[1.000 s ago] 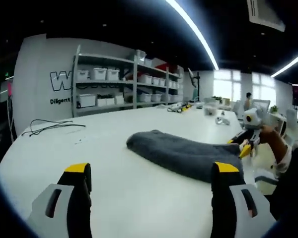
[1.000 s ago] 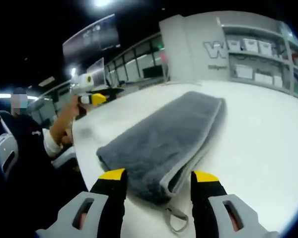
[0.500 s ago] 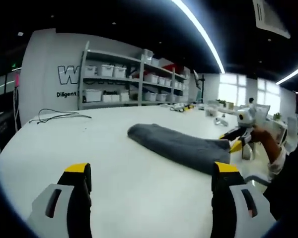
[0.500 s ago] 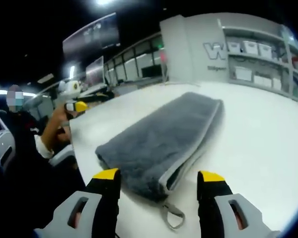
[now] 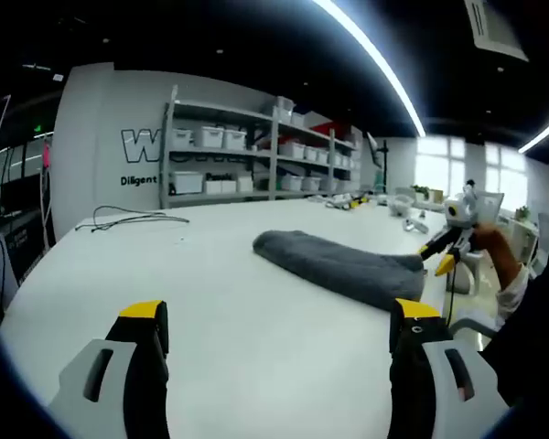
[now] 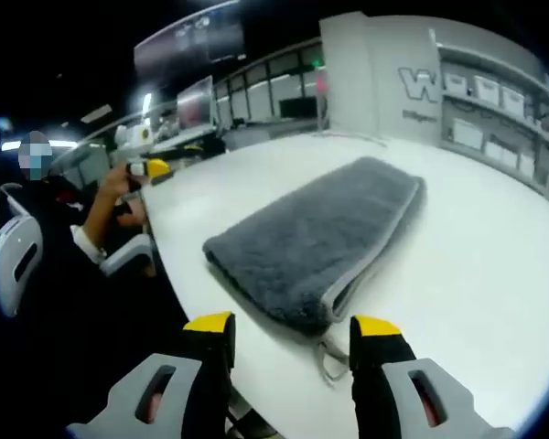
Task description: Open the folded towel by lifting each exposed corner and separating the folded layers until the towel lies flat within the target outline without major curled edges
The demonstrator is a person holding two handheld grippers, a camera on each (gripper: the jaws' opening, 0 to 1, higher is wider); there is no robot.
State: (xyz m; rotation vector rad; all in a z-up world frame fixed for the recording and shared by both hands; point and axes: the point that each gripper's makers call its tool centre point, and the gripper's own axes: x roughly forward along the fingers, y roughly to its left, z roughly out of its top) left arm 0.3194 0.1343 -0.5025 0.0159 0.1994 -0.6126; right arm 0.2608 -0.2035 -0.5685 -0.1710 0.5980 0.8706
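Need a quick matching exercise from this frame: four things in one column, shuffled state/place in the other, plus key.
Things
1. towel
2. hanging loop
3. right gripper
4. black cable

States or places
A. lying loose on the white table, far side, towards the shelves
B. open, just short of the near corner
C. grey, folded in layers, flat on the table
D. sticking out of the near corner, between the yellow jaw tips

Pairs: 1-C, 2-D, 3-B, 4-A

right hand-held gripper backed off towel | jaws narrower
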